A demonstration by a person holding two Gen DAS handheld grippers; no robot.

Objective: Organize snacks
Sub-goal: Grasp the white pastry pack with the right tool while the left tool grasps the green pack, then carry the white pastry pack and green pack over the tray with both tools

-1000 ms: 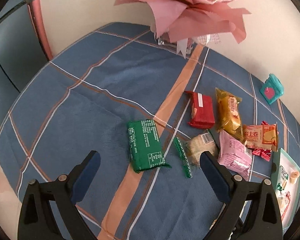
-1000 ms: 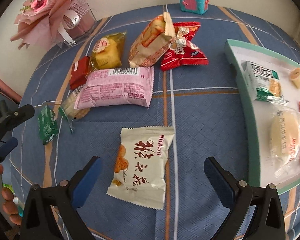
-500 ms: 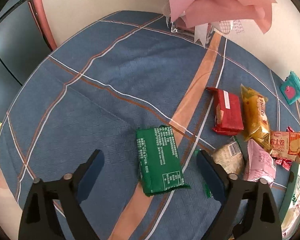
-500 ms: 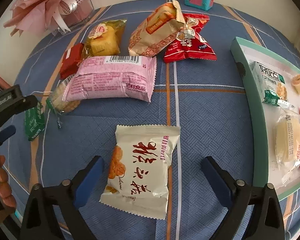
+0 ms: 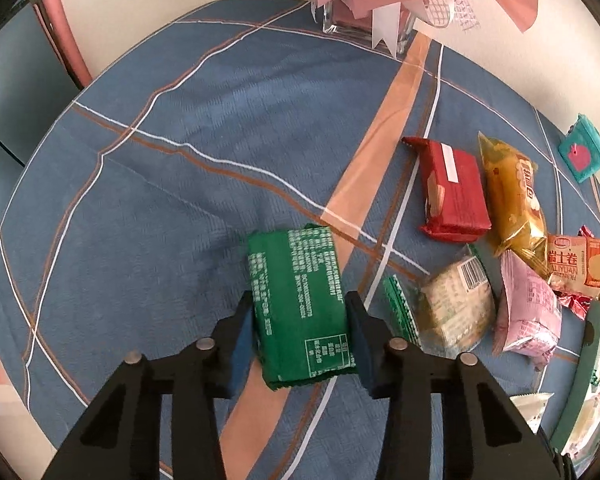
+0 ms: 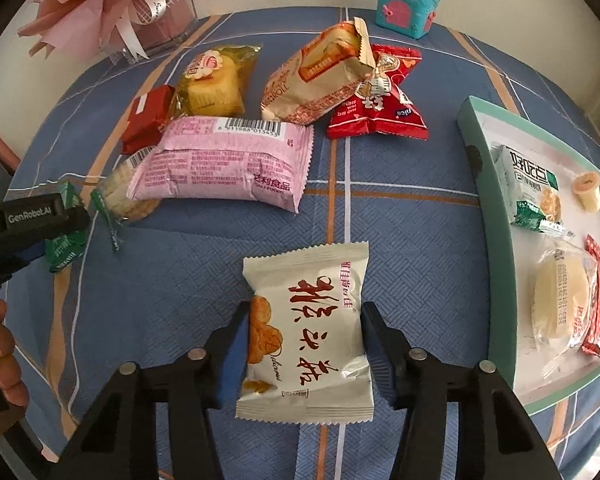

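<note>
Black gripper [image 5: 300, 332] arms, blue-padded fingers [image 5: 242, 344], silver screws, "GenRobot.AI" marking.

- The tablecloth [image 6: 399, 232] looks like woven cloth, matt, with a fine basket-weave texture.
- The white snack packet [image 6: 311, 328] is smooth plastic film with crimped, saw-toothed ends.
- The green packet [image 5: 300, 304] is matt film, slightly creased.
- The pink packet [image 6: 228, 164] and the red wrapper [image 6: 379, 100] are glossy, crinkled film.
- The gripper fingers [image 6: 236, 356] are matt black plastic with blue pads and 2 metal pins each.
- The tray [image 6: 483, 216] has a smooth teal rim.
</note>
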